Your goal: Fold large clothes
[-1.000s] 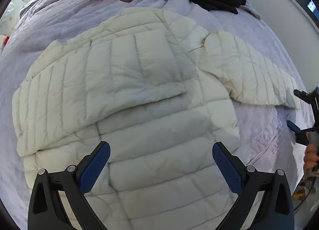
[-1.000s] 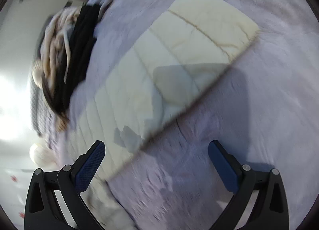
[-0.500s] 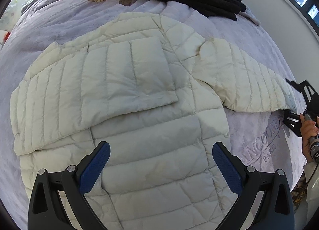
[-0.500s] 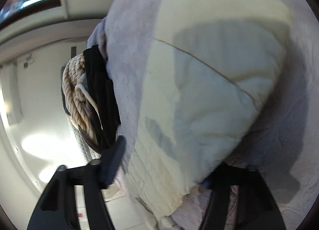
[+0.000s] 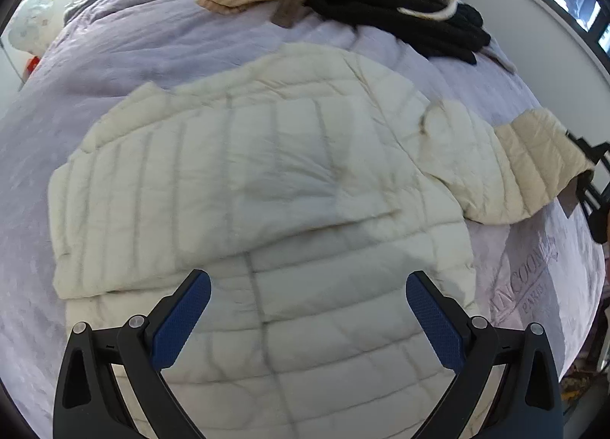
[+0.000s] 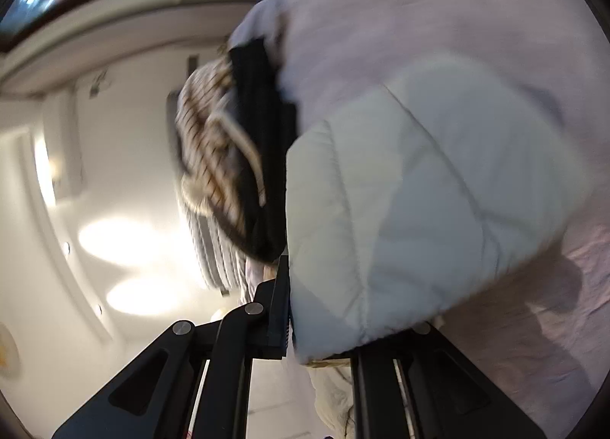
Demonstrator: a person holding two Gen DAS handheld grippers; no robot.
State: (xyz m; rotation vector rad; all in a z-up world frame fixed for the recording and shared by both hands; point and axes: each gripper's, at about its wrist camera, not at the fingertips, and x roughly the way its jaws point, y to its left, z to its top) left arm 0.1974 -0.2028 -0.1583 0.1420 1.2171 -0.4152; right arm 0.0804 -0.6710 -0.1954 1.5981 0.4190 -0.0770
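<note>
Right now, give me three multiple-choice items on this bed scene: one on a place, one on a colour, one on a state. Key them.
1. Where does the dark clothes pile lie?
A. on the far side of the bed, beyond the jacket
B. on the jacket
C. on the floor

2. What colour is the jacket?
A. red
B. cream
C. navy

3. What is the sleeve doing?
A. lying flat
B. lifted at its end by the right gripper
C. tucked under the body

Key: A, the pile lies past the collar; B, its quilting is pale cream; B, the jaws are closing with the cuff between them.
</note>
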